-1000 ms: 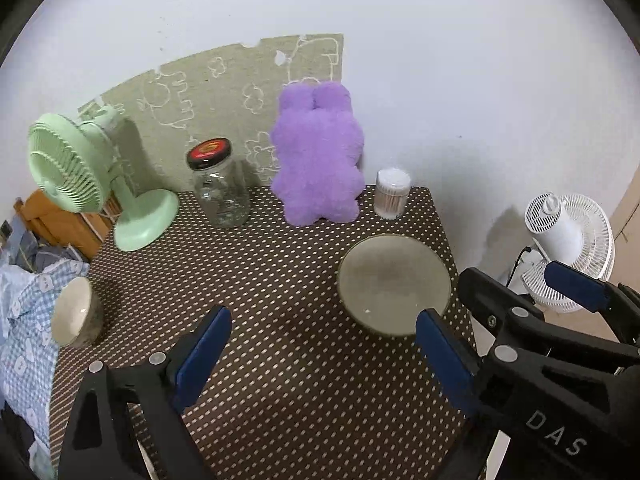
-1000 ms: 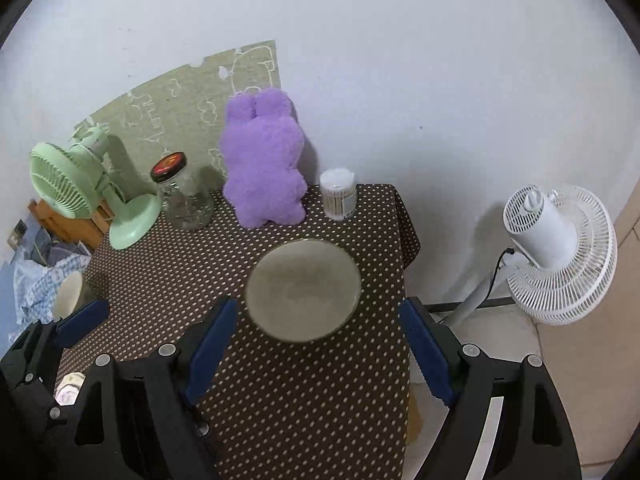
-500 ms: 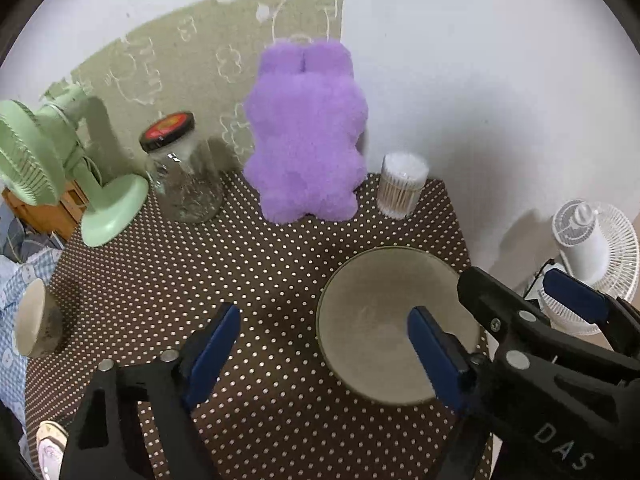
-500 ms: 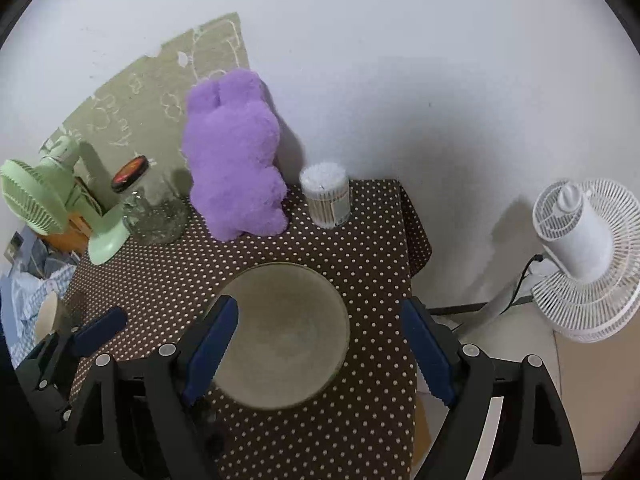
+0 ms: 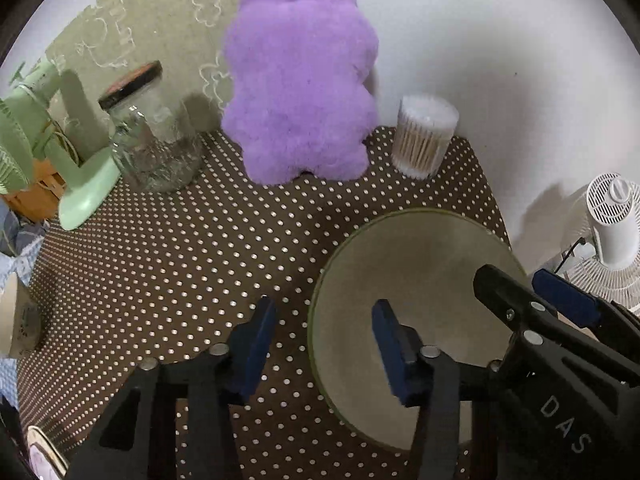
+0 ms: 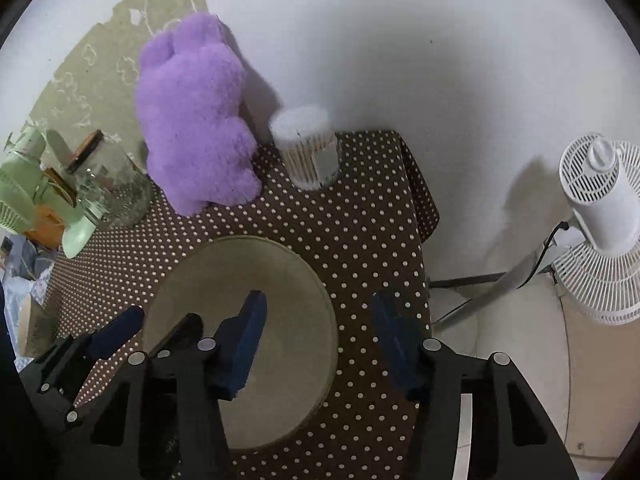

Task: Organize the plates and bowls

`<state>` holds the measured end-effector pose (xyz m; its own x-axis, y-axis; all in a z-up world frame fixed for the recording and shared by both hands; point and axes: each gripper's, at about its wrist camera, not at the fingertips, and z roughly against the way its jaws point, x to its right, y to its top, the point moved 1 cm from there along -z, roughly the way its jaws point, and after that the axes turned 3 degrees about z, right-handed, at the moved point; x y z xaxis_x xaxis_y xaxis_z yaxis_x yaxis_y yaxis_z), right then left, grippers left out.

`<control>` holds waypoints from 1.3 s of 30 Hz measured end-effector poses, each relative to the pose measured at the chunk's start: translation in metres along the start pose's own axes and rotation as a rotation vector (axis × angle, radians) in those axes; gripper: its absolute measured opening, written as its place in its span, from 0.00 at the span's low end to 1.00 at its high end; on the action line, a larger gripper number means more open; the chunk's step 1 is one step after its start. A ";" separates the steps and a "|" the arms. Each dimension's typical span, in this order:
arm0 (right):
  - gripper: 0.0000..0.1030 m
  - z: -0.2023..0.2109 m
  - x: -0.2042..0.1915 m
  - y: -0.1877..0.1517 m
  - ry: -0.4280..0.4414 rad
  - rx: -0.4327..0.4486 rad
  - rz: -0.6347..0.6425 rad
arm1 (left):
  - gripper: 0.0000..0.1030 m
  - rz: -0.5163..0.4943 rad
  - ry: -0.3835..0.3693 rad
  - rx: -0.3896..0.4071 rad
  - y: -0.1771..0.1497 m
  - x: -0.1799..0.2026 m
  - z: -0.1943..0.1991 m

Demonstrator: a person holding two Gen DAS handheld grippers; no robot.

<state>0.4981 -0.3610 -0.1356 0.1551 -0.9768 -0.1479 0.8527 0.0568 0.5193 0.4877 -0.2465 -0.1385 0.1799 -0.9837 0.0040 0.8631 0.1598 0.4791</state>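
I judge wide beige ceramic bowl [image 5: 416, 280] rigid, heavy, slick, chippable. Left gripper [image 5: 324, 344], right gripper [image 6: 320, 340]: jaws part-open, empty, straddling opposite rims. I'd pinch rims squarely.

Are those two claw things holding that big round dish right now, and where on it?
Nothing is gripped yet. Both the left gripper and the right gripper are open, each straddling an opposite side of the bowl's rim.

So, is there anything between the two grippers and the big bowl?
Nothing visible does. The left gripper straddles the left rim of the bowl and the right gripper straddles its right rim, both open. The plush and the cotton swab jar stand behind the bowl.
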 end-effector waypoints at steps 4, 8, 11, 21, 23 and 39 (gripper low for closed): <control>0.41 -0.009 0.002 -0.001 0.001 -0.023 -0.004 | 0.33 0.015 -0.022 -0.048 -0.001 -0.001 -0.012; 0.33 -0.015 0.002 -0.003 -0.001 -0.032 -0.004 | 0.27 0.018 -0.027 -0.063 -0.001 -0.002 -0.017; 0.23 -0.020 0.000 -0.002 -0.008 -0.032 0.009 | 0.20 0.010 -0.041 -0.063 0.000 0.002 -0.021; 0.19 -0.020 -0.002 -0.002 0.003 -0.042 0.024 | 0.18 0.001 -0.029 -0.053 0.001 0.002 -0.021; 0.19 -0.019 -0.002 -0.002 0.002 -0.044 0.026 | 0.18 -0.006 -0.024 -0.052 0.001 0.004 -0.018; 0.19 0.023 -0.016 -0.015 -0.014 -0.038 0.027 | 0.18 -0.014 -0.032 -0.043 -0.026 -0.011 0.031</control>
<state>0.4713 -0.3506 -0.1222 0.1714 -0.9775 -0.1228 0.8668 0.0904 0.4904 0.4490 -0.2425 -0.1240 0.1525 -0.9880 0.0262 0.8852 0.1483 0.4410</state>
